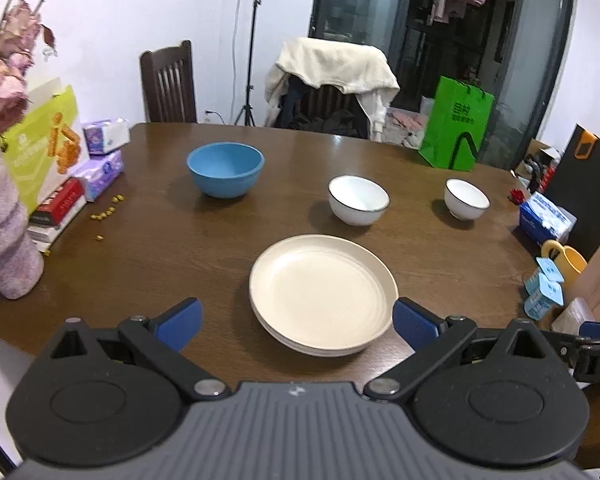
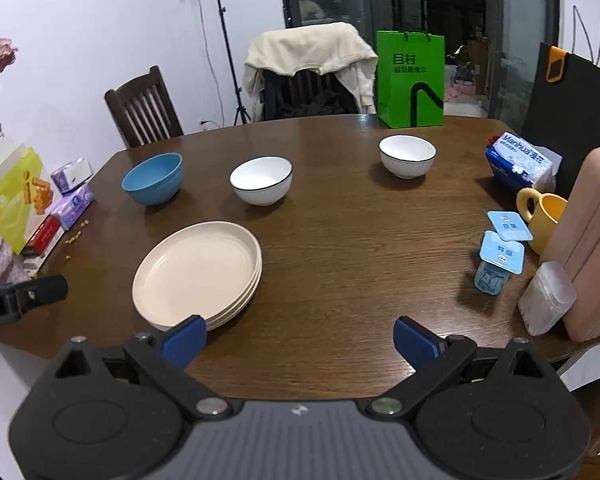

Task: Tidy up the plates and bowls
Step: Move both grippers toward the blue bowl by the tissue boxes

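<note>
A stack of cream plates [image 1: 322, 292] [image 2: 198, 272] lies near the front edge of the brown table [image 1: 180, 248] [image 2: 360, 248]. Behind it stand a blue bowl [image 1: 225, 174] [image 2: 153, 178] at the left, a white bowl with a dark rim [image 1: 358, 199] [image 2: 261, 180] in the middle, and a smaller white bowl [image 1: 466, 199] [image 2: 407, 156] at the right. My left gripper [image 1: 298, 326] is open just above the near rim of the plates, holding nothing. My right gripper [image 2: 298, 340] is open over bare table to the right of the plates.
Tissue packs [image 1: 102, 156], a red box and a yellow-green bag [image 1: 40, 148] crowd the left edge. At the right are yoghurt cups [image 2: 500, 256], a yellow mug [image 2: 542, 216], a tissue box [image 2: 520, 166], a pink container [image 2: 592, 240] and a green bag [image 2: 410, 80]. Two chairs stand behind.
</note>
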`<state>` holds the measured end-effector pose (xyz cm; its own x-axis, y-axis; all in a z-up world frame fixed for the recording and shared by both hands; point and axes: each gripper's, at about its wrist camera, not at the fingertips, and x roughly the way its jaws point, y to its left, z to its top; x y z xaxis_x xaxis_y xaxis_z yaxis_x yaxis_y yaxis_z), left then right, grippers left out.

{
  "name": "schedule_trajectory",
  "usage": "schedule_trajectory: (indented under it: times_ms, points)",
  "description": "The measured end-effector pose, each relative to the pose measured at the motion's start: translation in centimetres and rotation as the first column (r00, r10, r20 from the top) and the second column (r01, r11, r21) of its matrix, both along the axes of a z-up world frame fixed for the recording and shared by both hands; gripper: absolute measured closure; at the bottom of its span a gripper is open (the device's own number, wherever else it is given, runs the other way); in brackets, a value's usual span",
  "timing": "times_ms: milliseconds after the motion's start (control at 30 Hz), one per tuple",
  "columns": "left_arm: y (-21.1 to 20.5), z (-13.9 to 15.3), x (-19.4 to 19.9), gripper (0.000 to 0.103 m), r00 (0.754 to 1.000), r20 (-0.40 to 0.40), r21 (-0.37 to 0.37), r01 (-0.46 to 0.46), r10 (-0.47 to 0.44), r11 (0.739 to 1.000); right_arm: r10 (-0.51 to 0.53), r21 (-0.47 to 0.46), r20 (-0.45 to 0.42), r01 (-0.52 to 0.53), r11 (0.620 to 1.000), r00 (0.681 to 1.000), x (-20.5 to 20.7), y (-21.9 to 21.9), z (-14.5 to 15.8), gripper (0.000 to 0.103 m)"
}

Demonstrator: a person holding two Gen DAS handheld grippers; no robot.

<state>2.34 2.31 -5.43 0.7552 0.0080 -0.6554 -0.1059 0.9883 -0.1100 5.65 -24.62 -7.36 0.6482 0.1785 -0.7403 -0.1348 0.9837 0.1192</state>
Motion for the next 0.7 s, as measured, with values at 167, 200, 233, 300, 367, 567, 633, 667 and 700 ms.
schedule_trajectory:
  times_ms: [167,200,233,300,367,567,633,667,700]
  points:
    - [1.6,0.7,0.9,0.000,1.000,0.002,0.019,-0.027,0.027,0.999,0.006,0.022,-0.001,-0.006,1.000,1.000,1.3,0.9,0.8,0.003]
    - [1.8,0.8,1.3,0.000,1.000,0.003,0.024,-0.029,0.029,0.999,0.008,0.031,0.000,-0.008,0.999,1.000,1.7,1.2,1.0,0.003]
    - [2.2,1.0,1.7,0.000,1.000,0.005,0.026,-0.031,0.031,0.999,0.009,0.038,0.004,-0.010,0.999,1.000,2.2,1.5,1.2,0.003]
    - [3.0,1.2,2.5,0.000,0.999,0.011,0.028,-0.035,0.035,0.999,0.016,0.044,0.013,-0.017,0.999,1.000,3.3,2.5,1.6,0.003]
    - [4.0,1.4,3.5,0.000,0.999,0.002,0.033,-0.049,0.049,0.998,0.022,0.049,0.019,-0.023,0.999,1.000,4.5,3.5,2.1,0.003]
    - [7.2,1.0,5.5,0.000,0.998,-0.007,0.037,-0.069,0.069,0.997,0.061,0.077,0.023,-0.063,0.995,0.998,8.4,7.9,2.6,0.003]
    - [8.2,0.6,6.0,0.000,0.997,-0.021,0.032,-0.076,0.076,0.997,0.069,0.098,0.019,-0.071,0.993,0.997,9.5,9.4,2.6,0.003]
    - [8.7,0.4,6.3,0.000,0.996,-0.025,0.037,-0.081,0.082,0.996,0.075,0.106,0.017,-0.076,0.991,0.997,10.0,10.1,2.6,0.003]
    - [9.1,0.2,6.5,0.000,0.996,-0.030,0.044,-0.087,0.088,0.995,0.082,0.111,0.014,-0.083,0.990,0.997,10.5,10.8,2.5,0.003]
